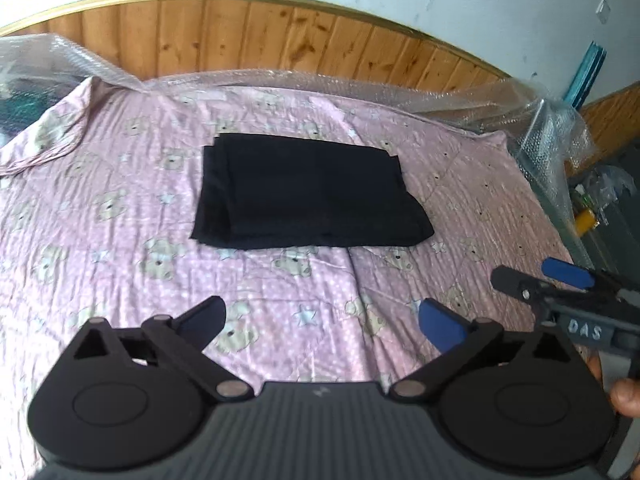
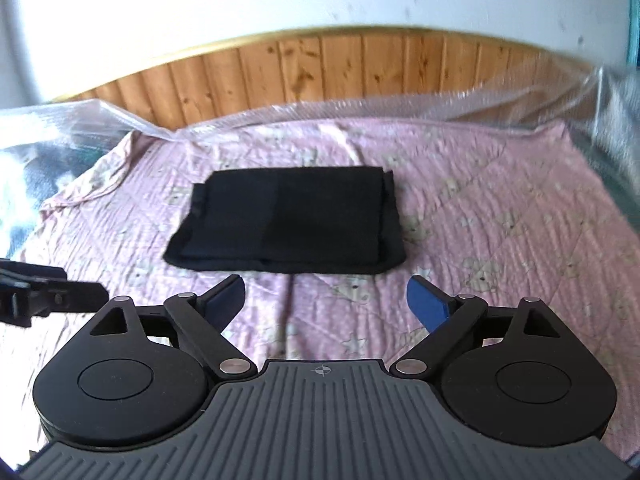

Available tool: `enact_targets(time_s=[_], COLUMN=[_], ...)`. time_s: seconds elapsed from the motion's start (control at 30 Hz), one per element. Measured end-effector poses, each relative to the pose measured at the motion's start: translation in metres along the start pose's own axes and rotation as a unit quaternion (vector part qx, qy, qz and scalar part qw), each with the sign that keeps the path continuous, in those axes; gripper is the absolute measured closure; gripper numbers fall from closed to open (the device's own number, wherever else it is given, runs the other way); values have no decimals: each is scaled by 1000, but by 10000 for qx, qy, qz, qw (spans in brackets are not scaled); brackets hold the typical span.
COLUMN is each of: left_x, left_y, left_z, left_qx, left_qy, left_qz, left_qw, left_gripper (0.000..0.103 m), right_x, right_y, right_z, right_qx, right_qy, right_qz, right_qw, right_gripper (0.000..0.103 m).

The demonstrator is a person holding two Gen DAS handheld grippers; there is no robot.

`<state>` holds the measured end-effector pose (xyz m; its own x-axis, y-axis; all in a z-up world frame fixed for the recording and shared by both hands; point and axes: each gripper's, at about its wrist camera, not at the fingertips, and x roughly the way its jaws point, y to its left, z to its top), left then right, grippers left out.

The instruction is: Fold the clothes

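Observation:
A black garment [image 1: 308, 194] lies folded into a flat rectangle in the middle of a pink bear-print quilt [image 1: 120, 240]. It also shows in the right wrist view [image 2: 288, 222]. My left gripper [image 1: 322, 322] is open and empty, held back from the garment's near edge. My right gripper [image 2: 326, 304] is open and empty, just short of the garment's near edge. The right gripper also shows at the right of the left wrist view [image 1: 536, 280]. The left gripper's tip shows at the left of the right wrist view [image 2: 60, 298].
The quilt [image 2: 500, 220] covers a bed with a wooden headboard [image 1: 280, 40] at the far side. Bubble wrap [image 1: 400, 92] lines the bed's far and side edges. Clutter and a teal strip [image 1: 584, 76] stand off the right side.

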<state>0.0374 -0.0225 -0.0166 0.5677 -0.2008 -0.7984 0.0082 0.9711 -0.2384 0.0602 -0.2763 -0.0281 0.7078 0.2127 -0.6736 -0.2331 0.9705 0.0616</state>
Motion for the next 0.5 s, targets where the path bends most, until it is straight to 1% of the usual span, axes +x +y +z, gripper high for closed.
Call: enact_targets(time_s=[0.1, 0.23, 0.33, 0.5], left_x=[-15, -27, -27, -23], left_y=[1, 0, -2, -13], left_z=[-7, -17, -20, -19], left_qx=[112, 189, 171, 173], left_qy=[-79, -92, -39, -77], left_qz=[37, 110, 94, 141], left_qw=[9999, 9997, 9998, 9997], left_gripper=[0, 0, 0, 0], right_x=[-24, -42, -46, -43], right_y=[20, 37, 37, 28], right_z=[-7, -15, -19, -21], right_qx=[-114, -200, -111, -76], right_qy=[-43, -73, -65, 9], right_qz=[-78, -116, -92, -83], right_qw=[9999, 9997, 9999, 9999], right_gripper=[11, 10, 9, 9])
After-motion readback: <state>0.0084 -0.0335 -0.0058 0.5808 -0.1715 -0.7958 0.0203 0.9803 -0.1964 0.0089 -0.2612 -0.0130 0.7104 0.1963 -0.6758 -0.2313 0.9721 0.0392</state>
